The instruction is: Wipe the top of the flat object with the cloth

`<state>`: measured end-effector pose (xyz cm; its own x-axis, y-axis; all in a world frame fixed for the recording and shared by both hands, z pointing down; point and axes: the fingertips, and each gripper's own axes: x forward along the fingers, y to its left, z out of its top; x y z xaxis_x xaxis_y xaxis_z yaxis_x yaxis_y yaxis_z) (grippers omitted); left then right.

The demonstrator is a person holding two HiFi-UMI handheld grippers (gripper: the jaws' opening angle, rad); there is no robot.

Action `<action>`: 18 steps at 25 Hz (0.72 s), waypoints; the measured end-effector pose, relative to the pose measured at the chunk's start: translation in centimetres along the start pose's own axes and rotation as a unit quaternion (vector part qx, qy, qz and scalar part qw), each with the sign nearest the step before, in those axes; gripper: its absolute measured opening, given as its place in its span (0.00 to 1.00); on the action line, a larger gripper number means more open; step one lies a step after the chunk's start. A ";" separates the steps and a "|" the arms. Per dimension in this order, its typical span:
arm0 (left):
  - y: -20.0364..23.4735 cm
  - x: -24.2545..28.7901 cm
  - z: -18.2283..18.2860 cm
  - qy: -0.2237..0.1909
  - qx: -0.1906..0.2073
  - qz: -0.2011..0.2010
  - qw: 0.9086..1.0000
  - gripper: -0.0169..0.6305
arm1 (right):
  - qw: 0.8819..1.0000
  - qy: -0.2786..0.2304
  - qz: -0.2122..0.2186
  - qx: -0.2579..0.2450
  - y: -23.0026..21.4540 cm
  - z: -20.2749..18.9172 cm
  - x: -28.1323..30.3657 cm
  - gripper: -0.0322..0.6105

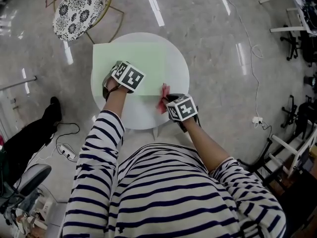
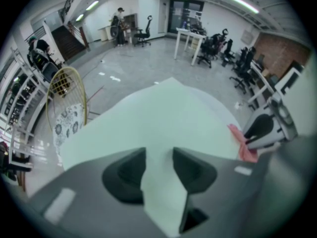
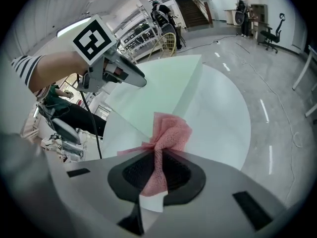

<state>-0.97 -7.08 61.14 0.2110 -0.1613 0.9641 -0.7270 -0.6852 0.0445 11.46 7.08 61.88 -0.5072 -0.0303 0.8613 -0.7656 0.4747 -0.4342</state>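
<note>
My right gripper (image 3: 156, 175) is clamped tight on the pink mesh cloth (image 3: 168, 135). A strip of it runs between the pads, and the loose end bunches up just past the tips. That bunch sits at the near right corner of the pale green board (image 3: 158, 90), right at its edge. I cannot tell whether it presses on the top face.

My left gripper (image 2: 158, 170) points steeply down at the board's near left corner with its jaws spread. Green surface fills the gap between them, and nothing is pinched. The tips look set down on the board, though contact is hard to judge from here.

The board lies flat on a round white table (image 1: 173, 58), covering its left and far part, and its far left corner reaches out past the rim. The table's right side is bare white.

Beyond the table, to the far left, stands a wire-frame chair (image 1: 77, 14) with a black-and-white flower cushion on the glossy grey floor (image 1: 213, 29). Striped sleeves (image 1: 94, 148) lead to both grippers.
</note>
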 end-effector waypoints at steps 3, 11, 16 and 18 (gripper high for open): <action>0.0 -0.1 0.0 0.001 -0.002 0.001 1.000 0.29 | 1.000 -0.009 -0.017 0.020 0.1 0.1 0.0 0.13; -0.1 -0.4 0.1 -0.008 -0.017 0.011 1.000 0.27 | 0.993 -0.042 -0.059 0.093 -0.8 0.7 0.0 0.13; 0.8 -0.7 -0.5 0.000 -0.057 0.008 0.998 0.27 | 0.990 -0.064 -0.081 0.096 -2.8 2.9 -0.2 0.13; 0.7 -0.9 -0.9 0.004 -0.068 -0.005 0.998 0.33 | 0.989 -0.075 -0.088 0.092 -4.0 4.3 -0.3 0.13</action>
<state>-2.24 -6.82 60.55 0.2141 -0.1494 0.9653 -0.8065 -0.5846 0.0884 13.02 1.40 62.24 -0.4026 -0.2353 0.8846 -0.8991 0.2829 -0.3340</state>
